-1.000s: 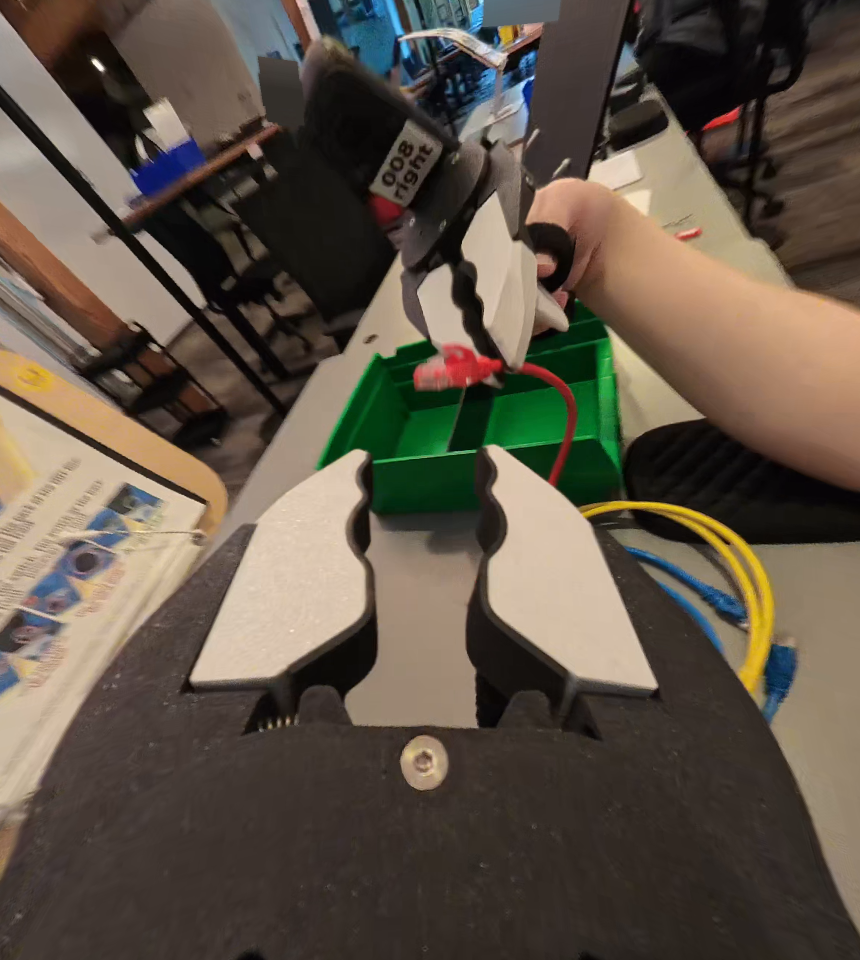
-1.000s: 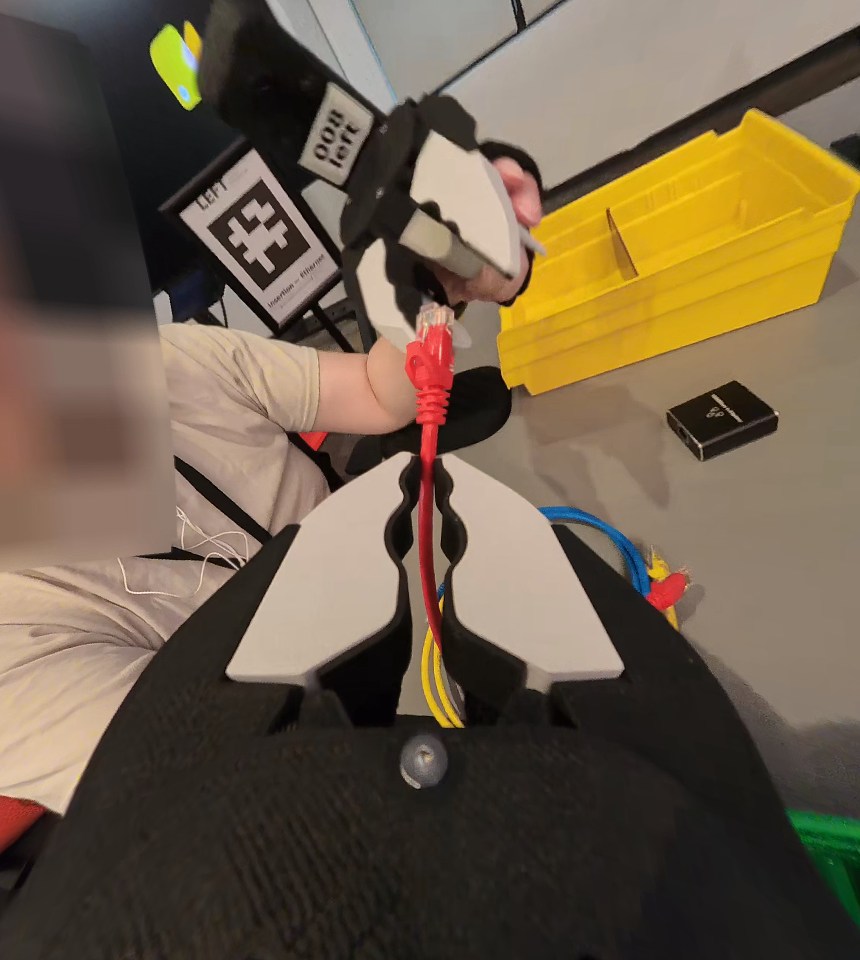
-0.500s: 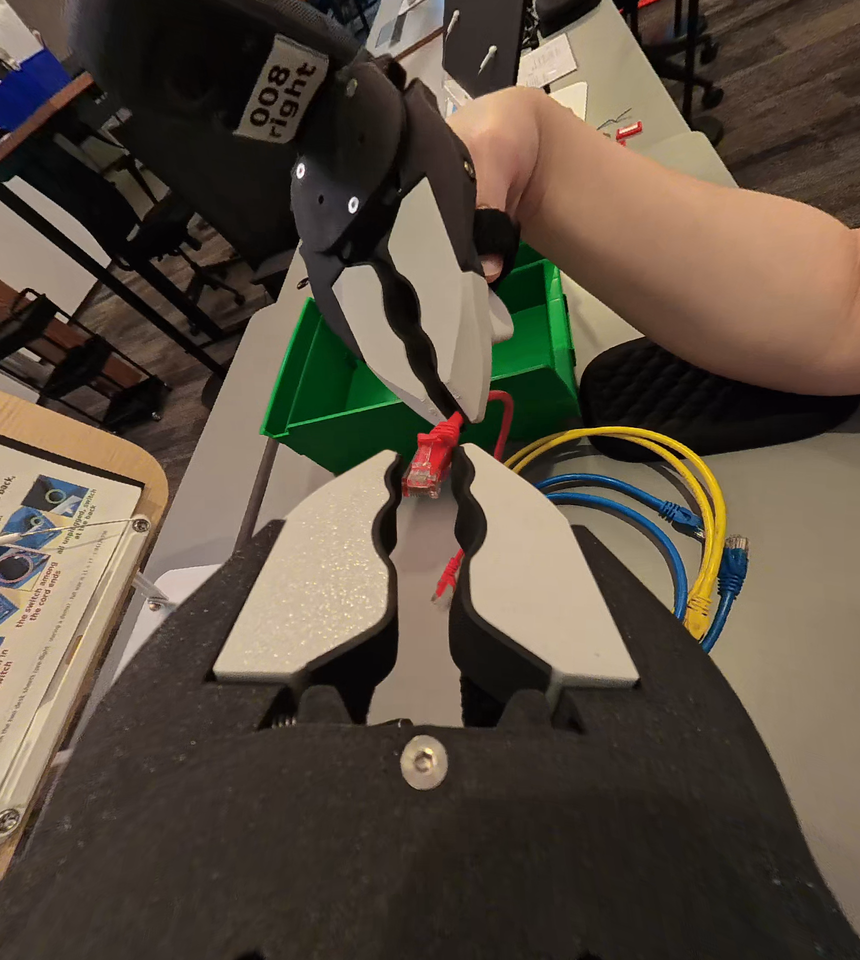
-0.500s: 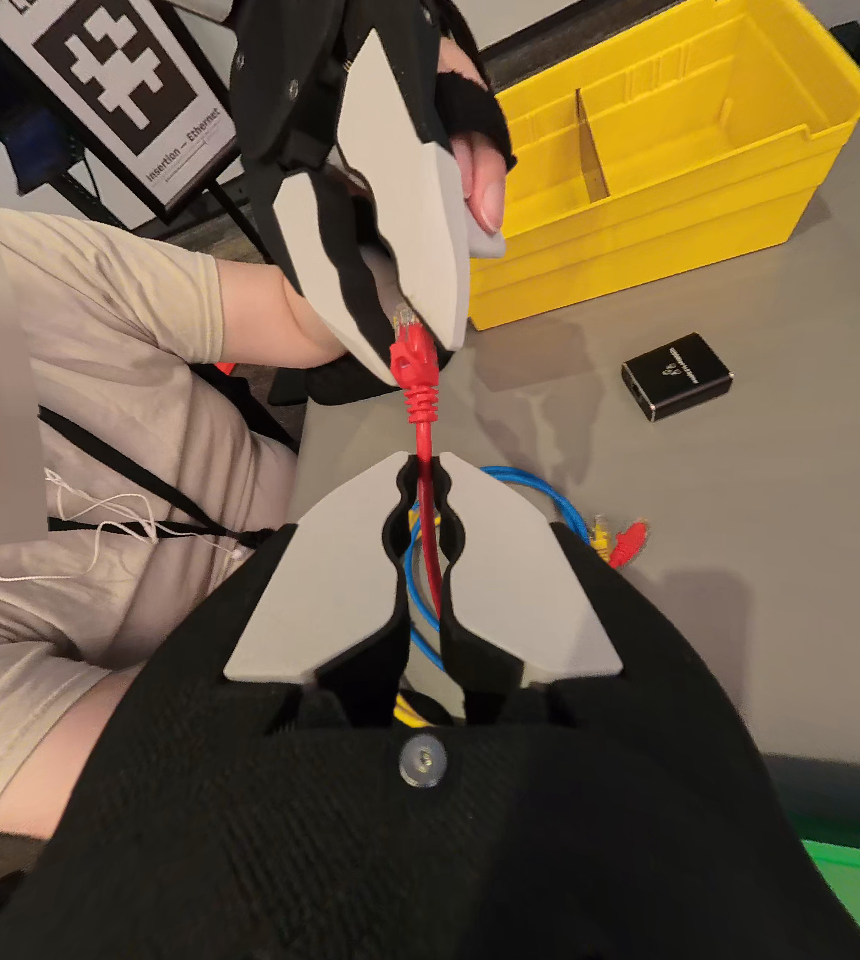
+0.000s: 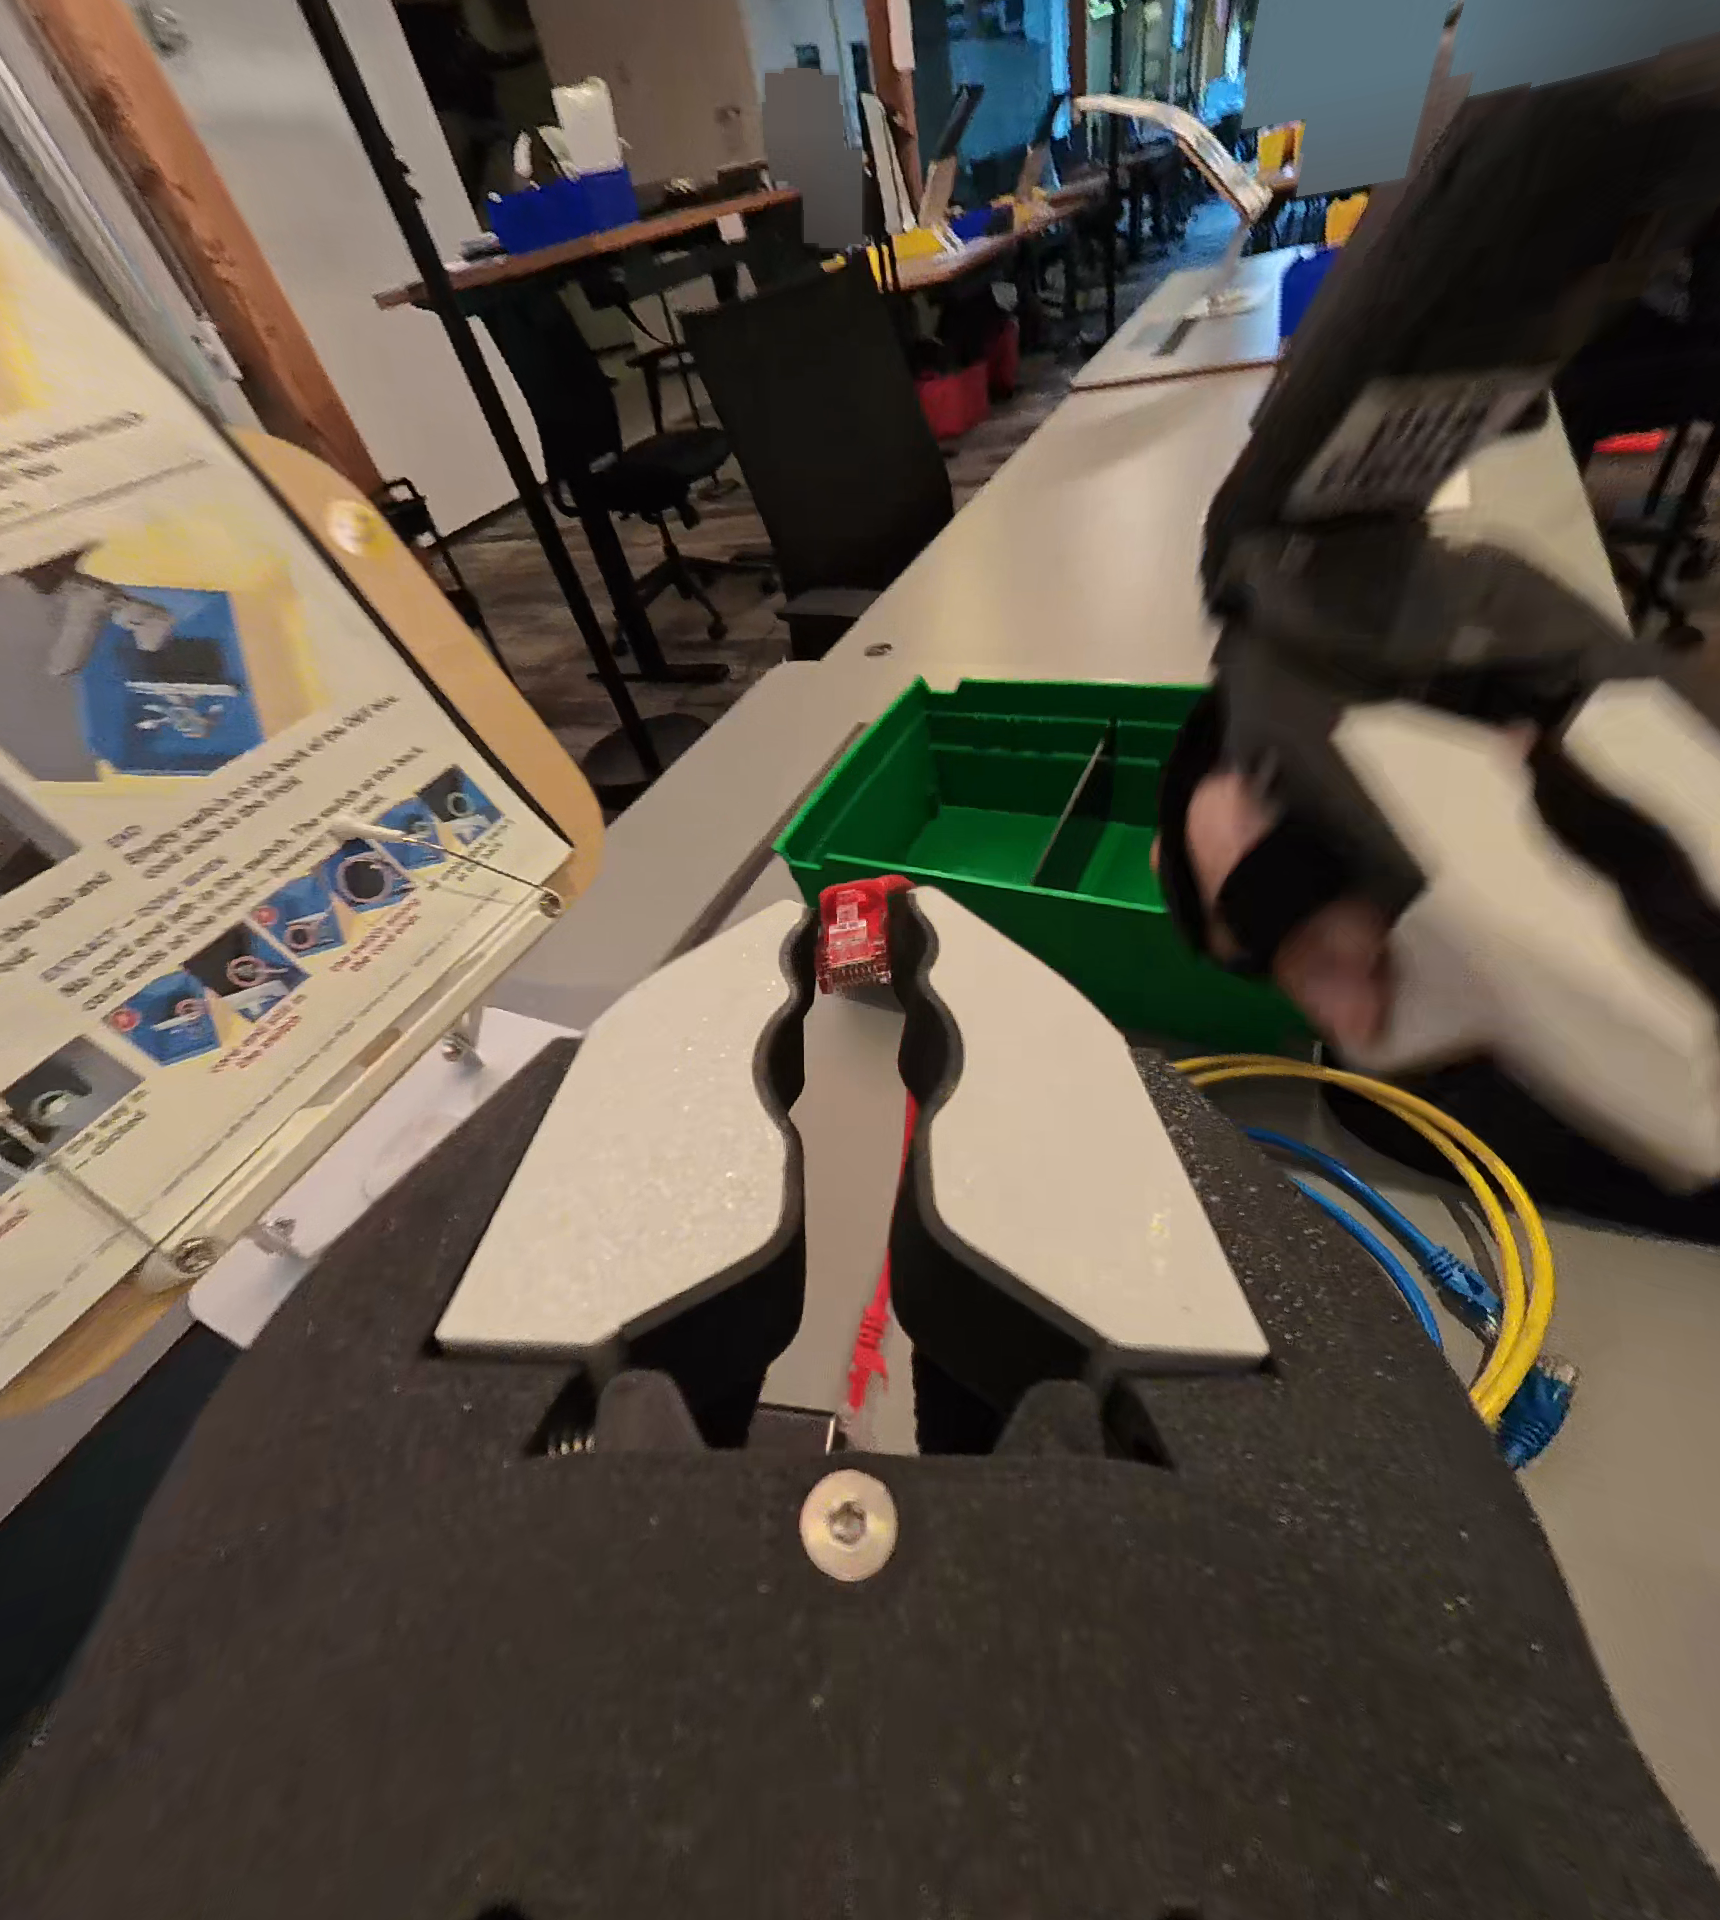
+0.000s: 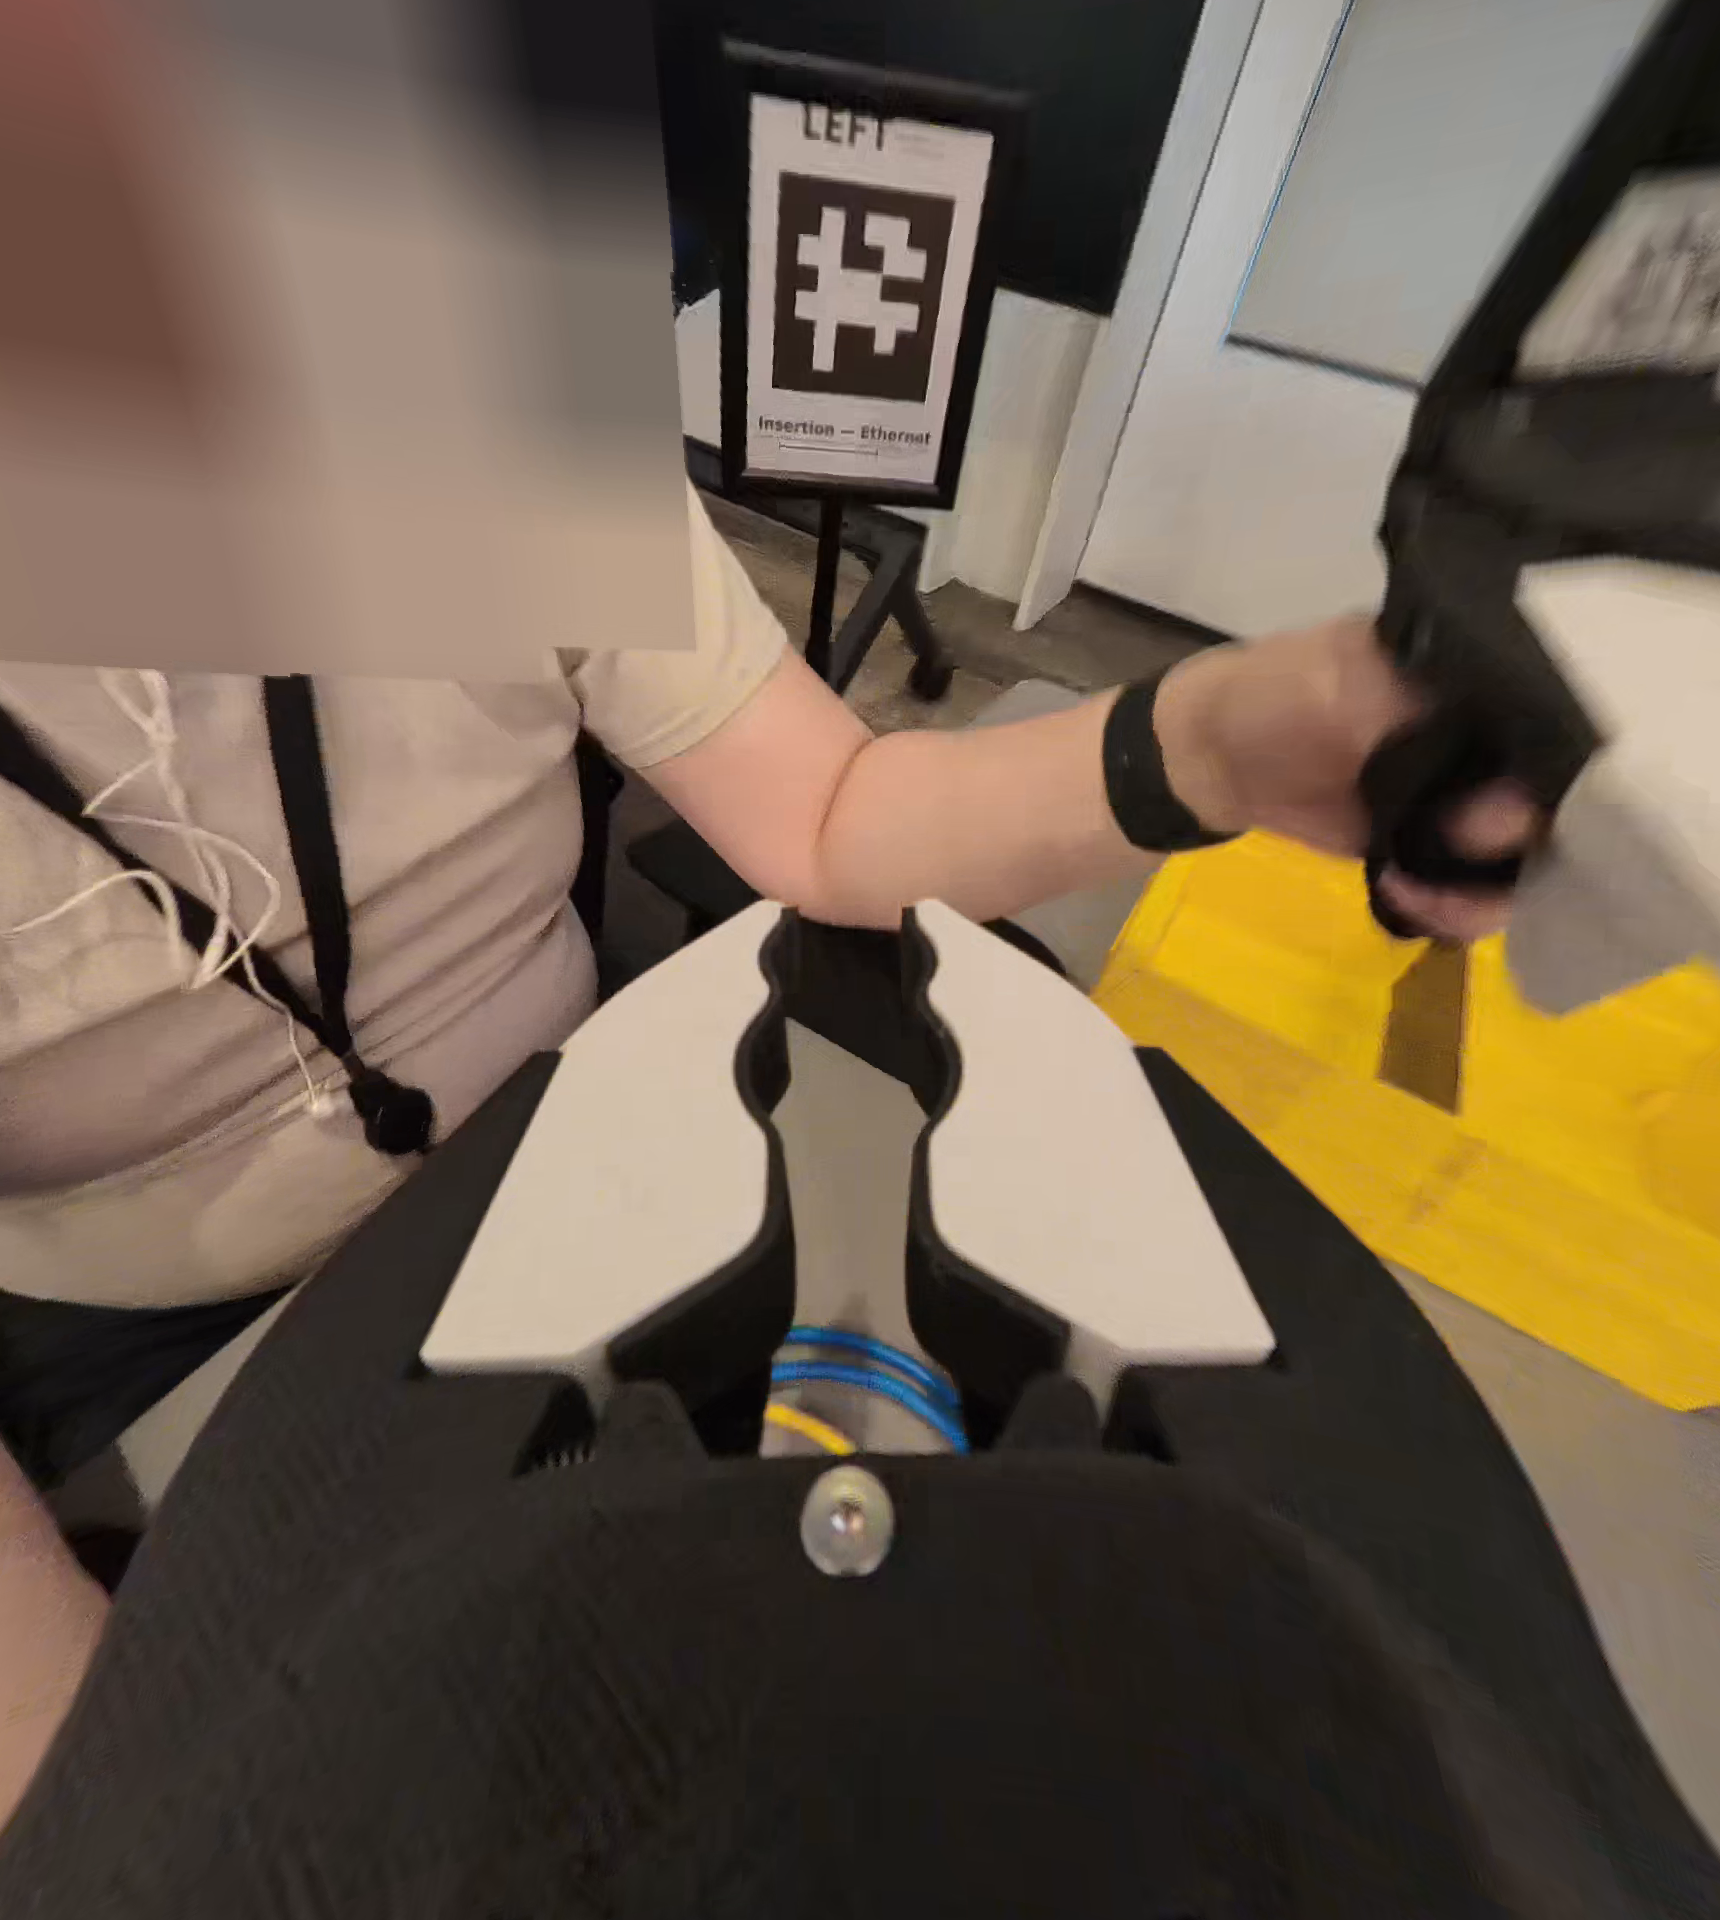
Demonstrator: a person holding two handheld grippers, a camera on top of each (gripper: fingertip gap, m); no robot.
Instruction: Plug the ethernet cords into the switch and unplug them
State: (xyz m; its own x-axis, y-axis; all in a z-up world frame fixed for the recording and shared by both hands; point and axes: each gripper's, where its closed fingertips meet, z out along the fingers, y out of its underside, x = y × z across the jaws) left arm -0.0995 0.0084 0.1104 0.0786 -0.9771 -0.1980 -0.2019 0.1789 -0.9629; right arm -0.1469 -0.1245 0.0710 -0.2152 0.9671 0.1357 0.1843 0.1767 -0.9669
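Note:
In the left wrist view my left gripper (image 5: 854, 935) is shut on the red ethernet plug (image 5: 852, 943), which sits between the fingertips with its contacts facing the camera. Its red cord (image 5: 887, 1236) hangs down between the fingers. My right gripper (image 6: 843, 935) is open and empty in its own view. It also shows, blurred, at the right of the left wrist view (image 5: 1521, 894). The left gripper shows blurred at the right edge of the right wrist view (image 6: 1614, 748). The switch is not in view.
A green divided bin (image 5: 1022, 821) stands on the grey table beyond the left gripper. Yellow (image 5: 1500, 1195) and blue (image 5: 1396, 1226) cords lie coiled to the right. An instruction sheet on a stand (image 5: 160, 852) is at the left. A yellow bin (image 6: 1458, 1164) lies right of the right gripper. Tip to tip, the grippers are about 15 centimetres apart.
The right gripper brought the red plug to the left gripper, which shut on it. The right gripper then opened, let go of the red cord and swung away.

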